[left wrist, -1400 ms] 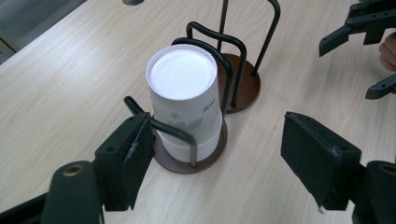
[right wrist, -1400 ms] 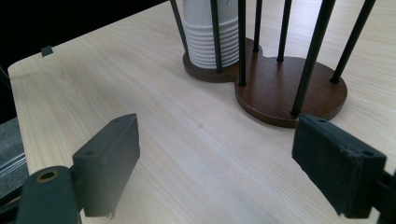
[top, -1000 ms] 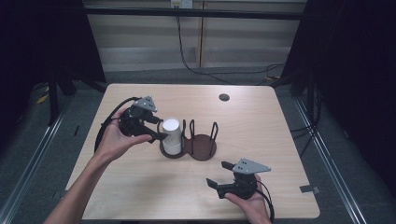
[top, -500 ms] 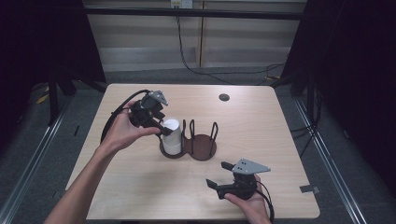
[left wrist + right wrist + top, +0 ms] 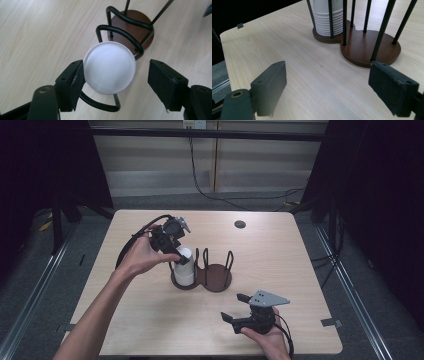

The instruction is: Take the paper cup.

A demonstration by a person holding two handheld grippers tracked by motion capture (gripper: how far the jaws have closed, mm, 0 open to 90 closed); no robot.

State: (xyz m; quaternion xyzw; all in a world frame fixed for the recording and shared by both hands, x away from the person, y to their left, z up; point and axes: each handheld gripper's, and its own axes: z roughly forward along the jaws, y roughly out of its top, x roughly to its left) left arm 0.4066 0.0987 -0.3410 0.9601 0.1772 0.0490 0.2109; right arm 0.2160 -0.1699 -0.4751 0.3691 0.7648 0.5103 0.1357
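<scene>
A stack of white paper cups [image 5: 183,267] stands upside down in the left ring of a brown two-ring wire holder [image 5: 218,280]; the right ring holds nothing. My left gripper [image 5: 179,256] hovers over the stack, pointing down. In the left gripper view its jaws have just been opening around the cup top [image 5: 109,67]. One pad [image 5: 76,80] still lies at the rim and the other stands clear, so the left gripper [image 5: 115,71] is open. My right gripper [image 5: 233,306] rests open near the front edge, its jaws facing the cups [image 5: 328,20] and the holder [image 5: 367,47].
A small dark round disc [image 5: 240,224] lies near the table's far edge. The left gripper's black cable [image 5: 131,245] loops over the table's left side. Bare wood [image 5: 312,75] spreads between my right gripper [image 5: 328,75] and the holder.
The left hand has moved right and toward the far side, over the cup stack, and its jaws have spread. The cups stay in the holder. The right hand has kept still.
</scene>
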